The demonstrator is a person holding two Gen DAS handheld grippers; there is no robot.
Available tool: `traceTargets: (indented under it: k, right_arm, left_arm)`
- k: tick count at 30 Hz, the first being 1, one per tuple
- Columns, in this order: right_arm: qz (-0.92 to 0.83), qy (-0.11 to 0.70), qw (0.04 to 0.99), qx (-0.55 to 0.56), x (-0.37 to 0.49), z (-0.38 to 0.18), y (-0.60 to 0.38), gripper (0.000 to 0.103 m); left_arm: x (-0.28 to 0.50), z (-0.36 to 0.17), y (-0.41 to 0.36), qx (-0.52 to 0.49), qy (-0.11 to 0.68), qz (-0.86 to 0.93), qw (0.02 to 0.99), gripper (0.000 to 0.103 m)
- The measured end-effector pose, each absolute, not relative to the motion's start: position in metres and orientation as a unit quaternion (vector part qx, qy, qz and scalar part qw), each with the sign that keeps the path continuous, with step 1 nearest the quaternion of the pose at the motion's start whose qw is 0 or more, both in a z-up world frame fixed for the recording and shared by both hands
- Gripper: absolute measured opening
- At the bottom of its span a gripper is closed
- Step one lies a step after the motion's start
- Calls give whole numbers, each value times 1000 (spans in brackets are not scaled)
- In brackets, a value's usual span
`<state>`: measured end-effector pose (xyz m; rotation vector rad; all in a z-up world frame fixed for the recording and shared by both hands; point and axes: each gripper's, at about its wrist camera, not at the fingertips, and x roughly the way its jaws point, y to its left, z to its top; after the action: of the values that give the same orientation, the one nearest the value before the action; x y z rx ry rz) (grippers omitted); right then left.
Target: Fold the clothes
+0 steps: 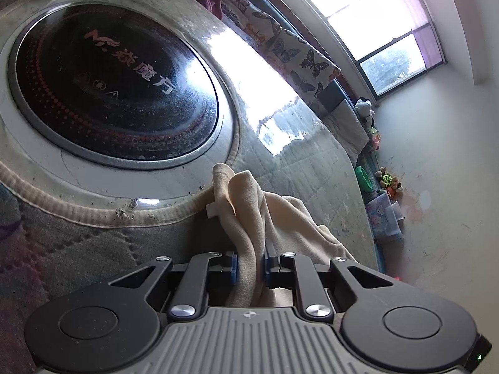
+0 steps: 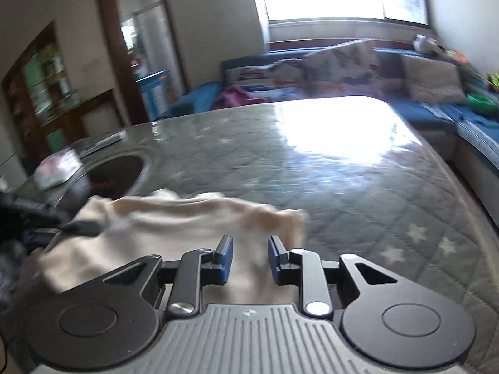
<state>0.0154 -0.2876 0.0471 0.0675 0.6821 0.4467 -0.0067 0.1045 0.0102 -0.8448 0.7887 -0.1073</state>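
Note:
A cream cloth is bunched up between the fingers of my left gripper, which is shut on it just above the table. In the right wrist view the same cloth lies spread on the quilted table cover. My right gripper is open above the cloth's near edge, its blue pads apart and holding nothing. The left gripper shows dark and blurred at the cloth's left end.
A round black induction hob is set into the table beside the cloth. A white packet lies by the hob. A blue sofa with butterfly cushions and toys runs along the far wall under the window.

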Motion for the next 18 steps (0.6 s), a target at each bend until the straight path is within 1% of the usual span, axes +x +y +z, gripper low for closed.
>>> traceTargets:
  k: [2,9,10,11,12,18]
  right_arm:
    - [205,333,919,48,24,42,-295,37]
    - [204,348,910,95,39,23,-306,37]
    - [208,347,909,98,39,23,-306,34]
    - [212,346,908,101,39,24,-305,22]
    - [216,344,908,103,38,24,-305,13]
    - [224,314,917,102,25,43,-309,10]
  left_arm:
    - [-7,11,104,-395,373,-50,838,16]
    - [-7,13,100,-373,373,-47,848,16]
    - [-7,13,99,-368,373,-47,850,16]
    - [-7,14,98,-363,374,-46,852,16]
    - [-6,15,97,-358,374,-45,854,16]
    - [-3,28,86,-334,367,-47,867,16]
